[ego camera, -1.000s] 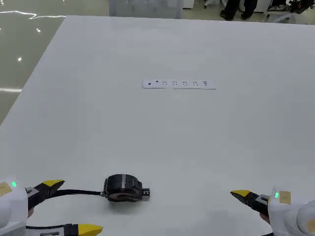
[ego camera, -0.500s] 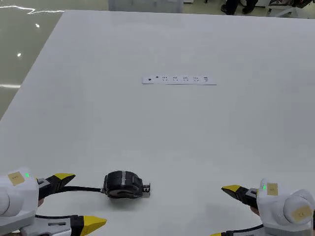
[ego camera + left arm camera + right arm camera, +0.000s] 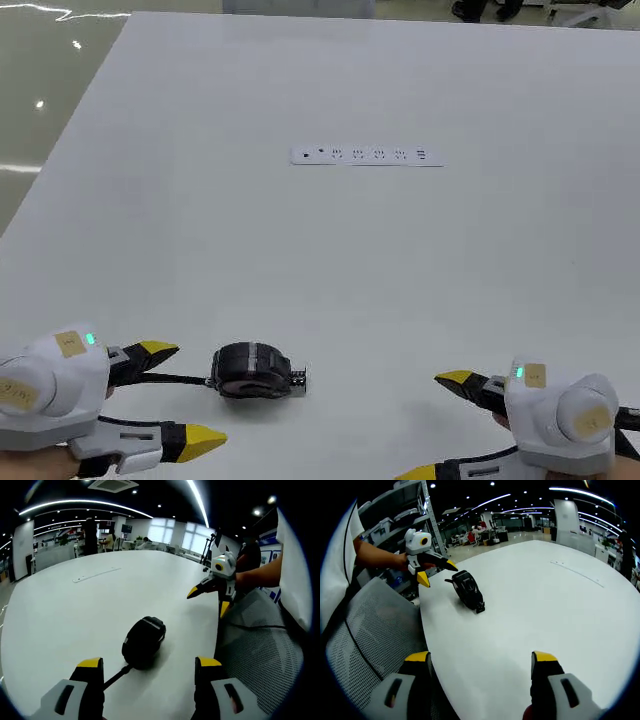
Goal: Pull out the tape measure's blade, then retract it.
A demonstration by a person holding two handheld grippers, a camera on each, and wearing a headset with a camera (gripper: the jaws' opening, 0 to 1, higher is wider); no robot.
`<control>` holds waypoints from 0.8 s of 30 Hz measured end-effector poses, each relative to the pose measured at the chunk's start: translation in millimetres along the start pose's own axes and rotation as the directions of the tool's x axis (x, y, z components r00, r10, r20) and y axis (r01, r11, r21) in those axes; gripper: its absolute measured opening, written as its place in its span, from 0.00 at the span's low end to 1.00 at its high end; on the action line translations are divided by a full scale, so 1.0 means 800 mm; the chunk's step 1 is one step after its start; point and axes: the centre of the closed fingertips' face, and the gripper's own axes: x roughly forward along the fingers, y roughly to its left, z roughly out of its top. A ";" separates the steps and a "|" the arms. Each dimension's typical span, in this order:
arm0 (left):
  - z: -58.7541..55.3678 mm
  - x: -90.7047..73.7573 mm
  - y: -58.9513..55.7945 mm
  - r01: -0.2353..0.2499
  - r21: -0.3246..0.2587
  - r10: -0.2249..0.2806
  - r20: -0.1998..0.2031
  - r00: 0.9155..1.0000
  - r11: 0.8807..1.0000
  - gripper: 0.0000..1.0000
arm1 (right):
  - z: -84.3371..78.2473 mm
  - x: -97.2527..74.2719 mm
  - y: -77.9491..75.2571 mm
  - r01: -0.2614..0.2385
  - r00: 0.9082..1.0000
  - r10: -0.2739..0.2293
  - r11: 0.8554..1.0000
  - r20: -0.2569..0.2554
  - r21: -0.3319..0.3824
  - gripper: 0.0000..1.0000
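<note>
In the head view, you work at a broad white table (image 3: 480, 260), with glossy floor (image 3: 40, 100) beyond its left edge. A white power strip (image 3: 365, 155) lies far back; its markings are too small to read. The black tape measure (image 3: 255, 370) rests near the front edge, its strap running toward your left gripper (image 3: 185, 392). That gripper and your right gripper (image 3: 435, 425) both gape wide, holding nothing.

In the left gripper view, the tape measure sits just ahead, in line with the gap between the jaws, beside a mesh chair back (image 3: 260, 645).

In the right gripper view, it lies well ahead, with a shelving rack (image 3: 410, 510) behind.
</note>
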 end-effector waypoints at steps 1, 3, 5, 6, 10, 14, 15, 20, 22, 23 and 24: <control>0.001 0.002 0.001 0.001 0.005 -0.001 0.000 1.000 1.000 0.70 | 0.001 0.001 0.000 -0.001 1.000 0.001 1.000 0.001 0.000 0.82; 0.003 0.005 0.002 0.010 0.012 -0.010 0.000 1.000 1.000 0.69 | 0.001 0.002 -0.001 -0.003 1.000 0.003 1.000 0.002 -0.001 0.82; 0.004 0.008 0.004 0.016 0.019 -0.016 -0.004 1.000 1.000 0.67 | 0.001 0.004 -0.001 -0.006 1.000 0.006 1.000 0.001 -0.002 0.82; 0.004 0.009 0.005 0.019 0.025 -0.019 -0.005 1.000 1.000 0.66 | 0.002 0.005 -0.001 -0.008 1.000 0.008 1.000 0.002 -0.001 0.82; 0.005 0.017 0.008 0.037 0.040 -0.037 -0.011 0.999 0.999 0.63 | 0.003 0.010 -0.002 -0.014 1.000 0.014 1.000 0.002 -0.002 0.81; 0.005 0.025 0.012 0.050 0.044 -0.049 -0.018 0.999 0.998 0.60 | 0.002 0.016 -0.001 -0.026 1.000 0.026 1.000 -0.002 -0.006 0.82; 0.006 0.027 0.013 0.054 0.042 -0.054 -0.018 0.998 0.998 0.58 | 0.002 0.018 -0.001 -0.031 1.000 0.031 1.000 -0.004 -0.005 0.82; 0.004 0.037 0.016 0.064 0.056 -0.062 -0.029 0.998 0.996 0.54 | 0.002 0.022 0.000 -0.042 0.999 0.042 0.999 -0.011 -0.009 0.82; 0.005 0.039 0.015 0.072 0.058 -0.070 -0.031 0.997 0.996 0.53 | 0.000 0.023 0.000 -0.044 0.999 0.044 0.999 -0.014 -0.011 0.82; 0.006 0.041 0.014 0.074 0.065 -0.072 -0.030 0.997 0.995 0.52 | 0.000 0.024 -0.001 -0.046 0.999 0.046 0.999 -0.015 -0.012 0.82; 0.005 0.043 0.015 0.077 0.067 -0.075 -0.034 0.997 0.995 0.51 | 0.000 0.024 -0.001 -0.047 0.999 0.047 0.999 -0.016 -0.013 0.82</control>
